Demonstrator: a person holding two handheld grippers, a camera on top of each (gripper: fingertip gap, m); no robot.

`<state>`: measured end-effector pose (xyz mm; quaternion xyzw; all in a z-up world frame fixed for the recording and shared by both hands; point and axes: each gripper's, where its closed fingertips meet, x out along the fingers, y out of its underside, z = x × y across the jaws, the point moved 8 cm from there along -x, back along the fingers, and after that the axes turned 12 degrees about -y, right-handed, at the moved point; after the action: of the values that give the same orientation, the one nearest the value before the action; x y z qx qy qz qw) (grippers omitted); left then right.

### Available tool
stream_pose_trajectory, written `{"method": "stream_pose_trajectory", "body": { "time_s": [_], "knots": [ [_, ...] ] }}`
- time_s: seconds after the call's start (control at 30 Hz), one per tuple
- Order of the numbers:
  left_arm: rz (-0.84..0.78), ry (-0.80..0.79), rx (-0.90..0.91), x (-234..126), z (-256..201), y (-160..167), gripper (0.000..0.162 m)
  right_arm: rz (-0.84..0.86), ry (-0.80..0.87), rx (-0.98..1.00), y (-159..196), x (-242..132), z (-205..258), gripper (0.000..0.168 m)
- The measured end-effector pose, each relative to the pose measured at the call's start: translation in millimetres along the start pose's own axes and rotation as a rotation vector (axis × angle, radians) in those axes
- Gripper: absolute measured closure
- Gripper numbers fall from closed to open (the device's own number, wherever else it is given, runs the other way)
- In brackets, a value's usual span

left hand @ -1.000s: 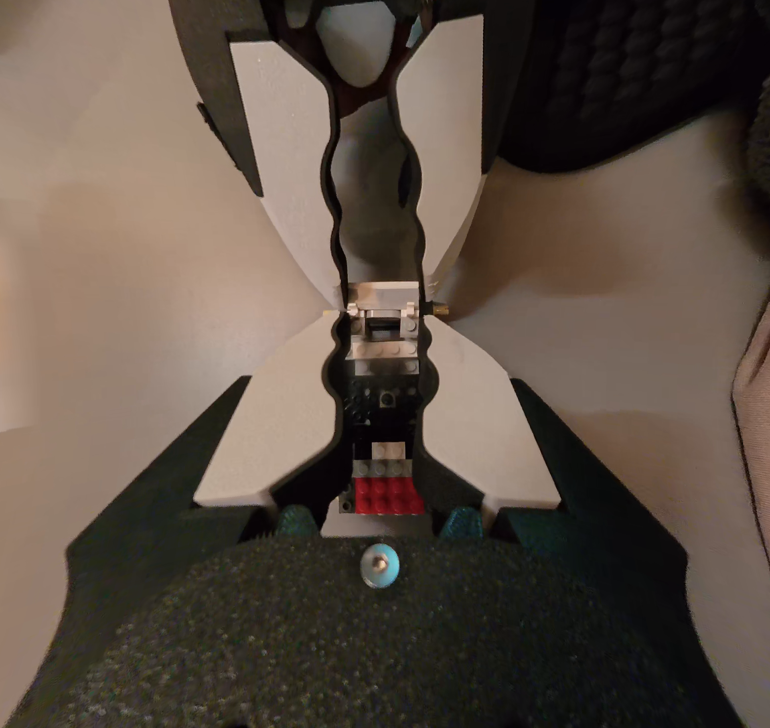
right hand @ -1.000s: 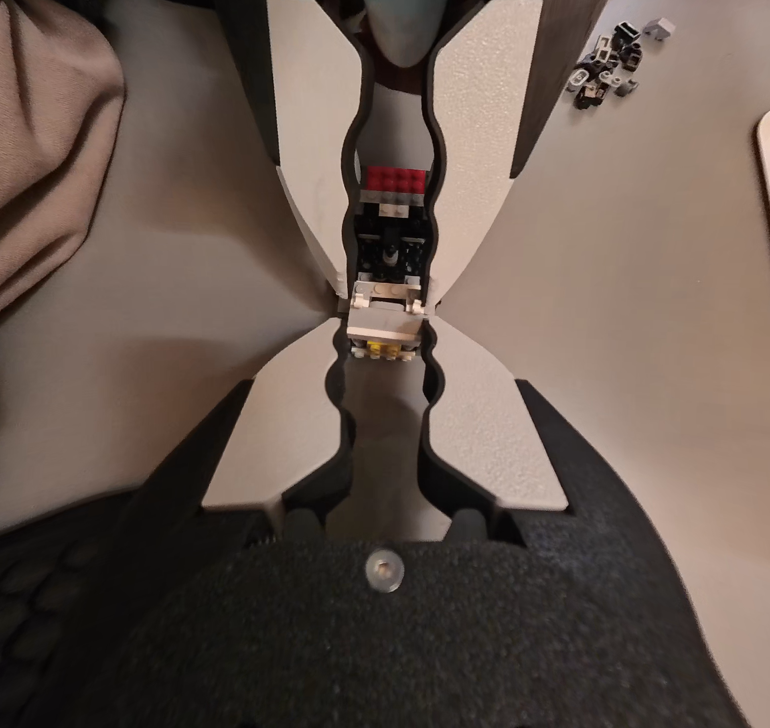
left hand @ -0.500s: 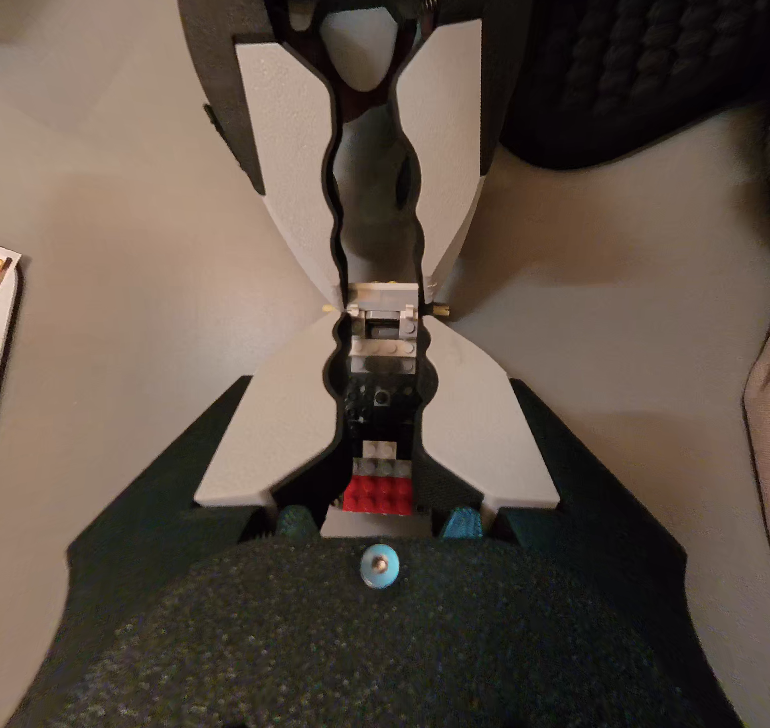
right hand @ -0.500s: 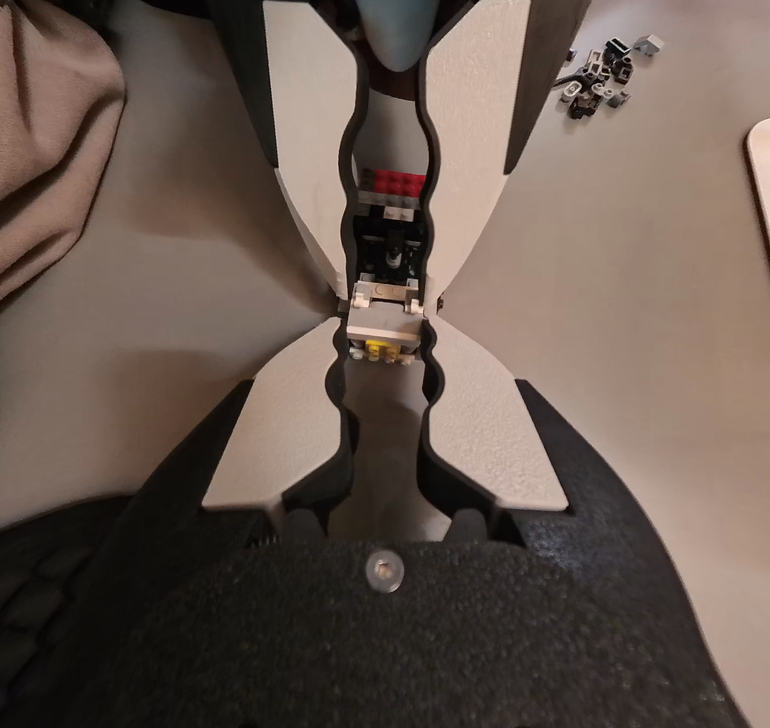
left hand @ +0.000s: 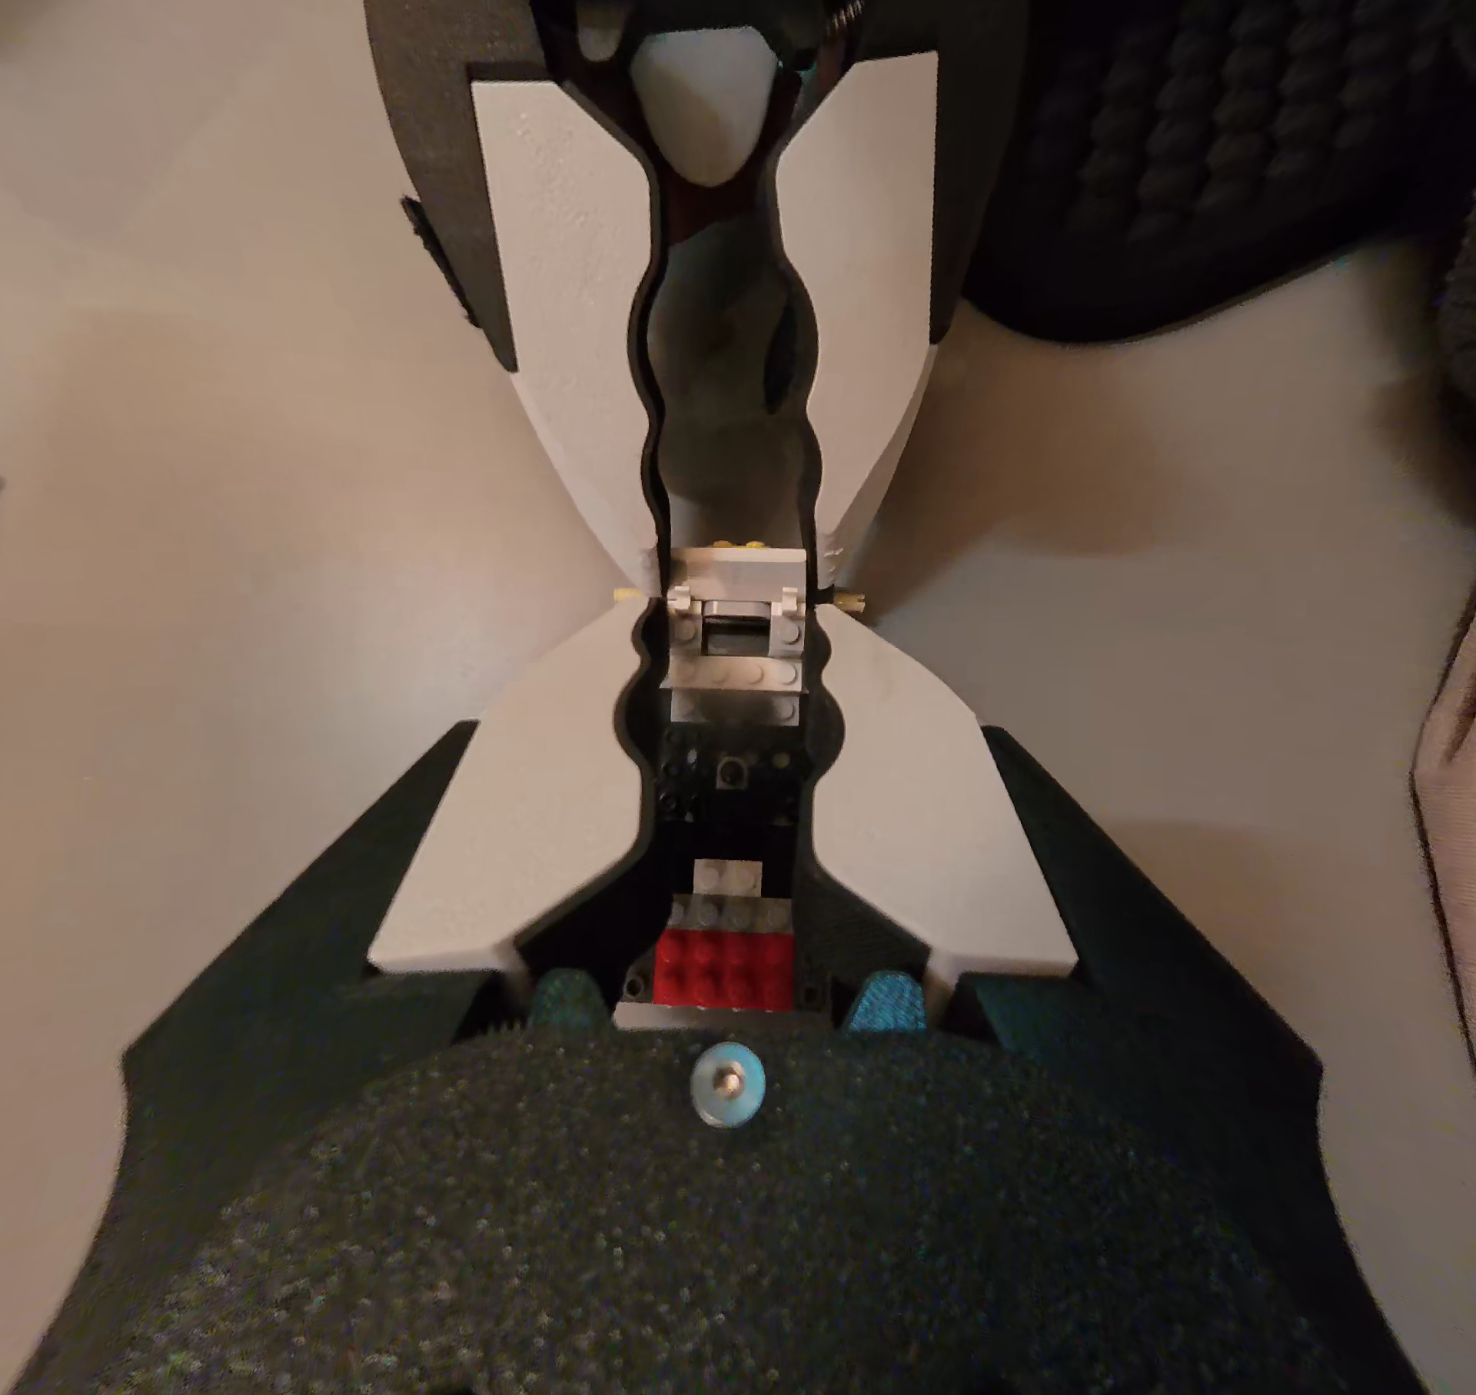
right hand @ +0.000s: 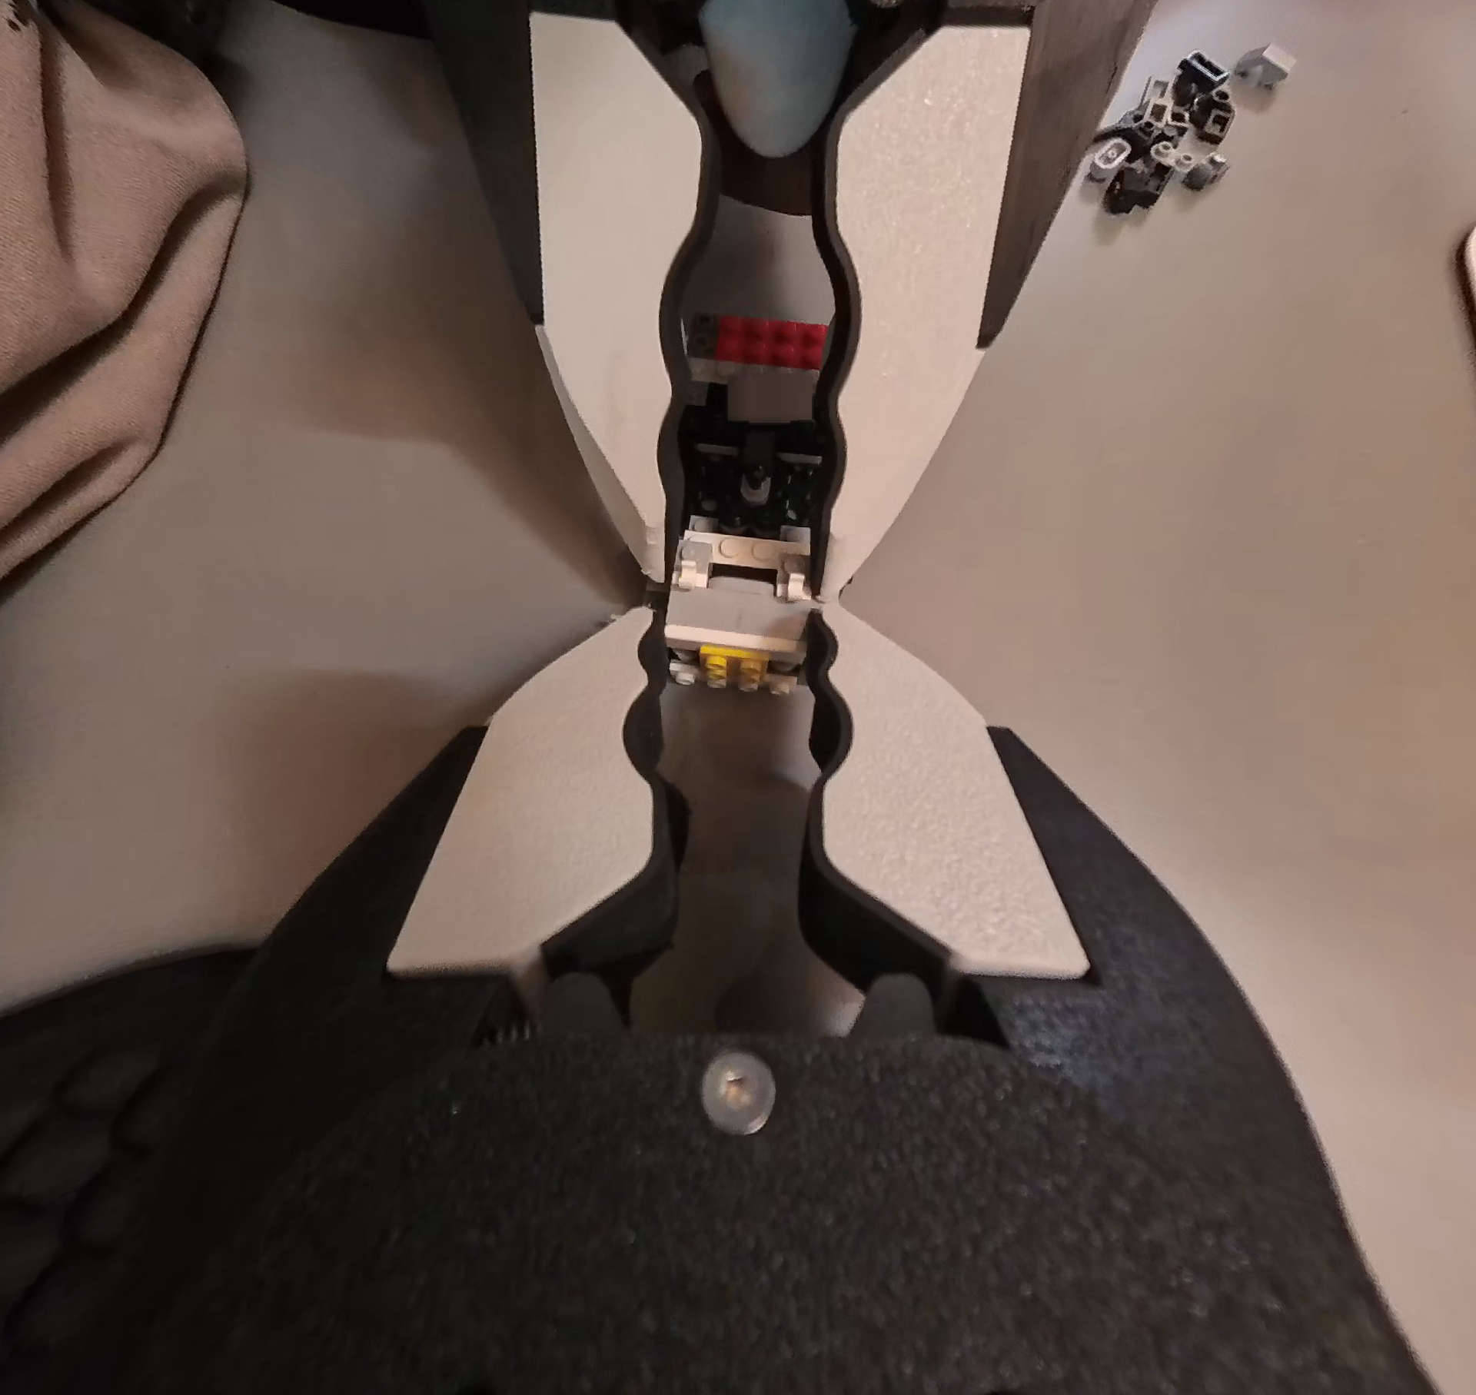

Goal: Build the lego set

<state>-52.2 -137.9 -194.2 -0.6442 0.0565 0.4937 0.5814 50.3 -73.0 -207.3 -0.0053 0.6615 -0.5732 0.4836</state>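
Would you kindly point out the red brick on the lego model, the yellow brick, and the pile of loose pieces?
red brick (left hand: 724,968): left wrist view, centre of its studded top.
yellow brick (right hand: 732,665): right wrist view, on its studs.
pile of loose pieces (right hand: 1168,132): right wrist view, middle of the cluster on the table.

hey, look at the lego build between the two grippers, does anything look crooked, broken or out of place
Nothing stands out. The lego build sits straight between both grippers, the left gripper shut on its long black, grey and red body and the right gripper on the grey and yellow end. The loose pieces lie in a small heap on the table, which seems normal mid-build.
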Motion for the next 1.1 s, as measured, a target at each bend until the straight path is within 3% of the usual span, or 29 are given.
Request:
{"method": "stream_pose_trajectory", "body": {
  "time_s": [0.43,0.57,0.8,1.1],
  "knots": [
    [-0.001,0.004,-0.009,1.8,0.9,-0.3,0.13,0.047,-0.006,0.014,-3.4,0.0,0.1,0.135],
    [0.006,0.01,-0.011,-1.9,1.9,1.1,0.125,0.025,-0.009,0.041,-5.0,-4.5,-0.2,0.126],
    [-0.023,-0.007,-0.034,-4.7,5.0,-0.9,0.134,0.026,0.01,0.045,-10.5,-1.9,0.2,0.137],
    [-0.009,0.024,-0.076,1.0,7.5,-0.3,0.137,0.091,-0.012,0.041,-14.1,-1.0,-1.3,0.138]
  ]
}}
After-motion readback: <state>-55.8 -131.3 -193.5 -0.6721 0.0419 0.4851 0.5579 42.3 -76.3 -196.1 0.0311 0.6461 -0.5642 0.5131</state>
